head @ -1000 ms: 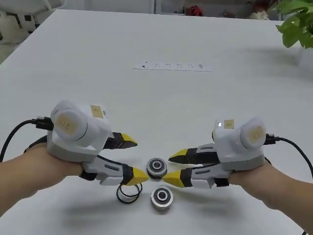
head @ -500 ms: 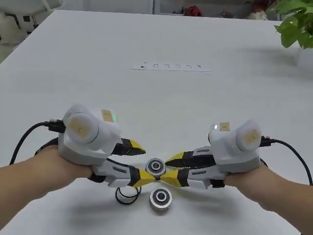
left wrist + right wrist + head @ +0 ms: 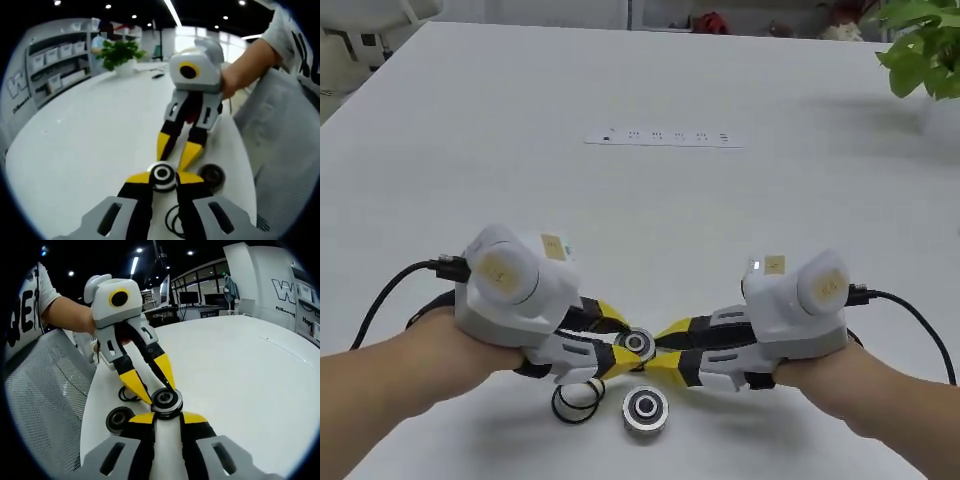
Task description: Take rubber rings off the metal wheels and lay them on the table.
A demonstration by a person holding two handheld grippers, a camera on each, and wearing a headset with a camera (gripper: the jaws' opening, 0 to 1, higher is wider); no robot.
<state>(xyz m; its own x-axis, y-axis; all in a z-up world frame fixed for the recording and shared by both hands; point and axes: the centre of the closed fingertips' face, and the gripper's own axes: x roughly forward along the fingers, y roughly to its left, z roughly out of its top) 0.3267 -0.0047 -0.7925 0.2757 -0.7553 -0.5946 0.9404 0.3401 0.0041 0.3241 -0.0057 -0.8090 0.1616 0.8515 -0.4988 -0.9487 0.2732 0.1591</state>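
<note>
Left tongs [image 3: 617, 347] and right tongs [image 3: 660, 350] nose to nose, low — both tight on one metal wheel [image 3: 636, 343]

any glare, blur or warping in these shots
Head view: even soft light, pale shadows on the table, all sharp. Left gripper view: strong fisheye bulge, ceiling lights blown out, the wheel in focus. Right gripper view: same bulge, dim background.

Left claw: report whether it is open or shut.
Shut: the left claw has both yellow tips pressed against the metal wheel.
</note>
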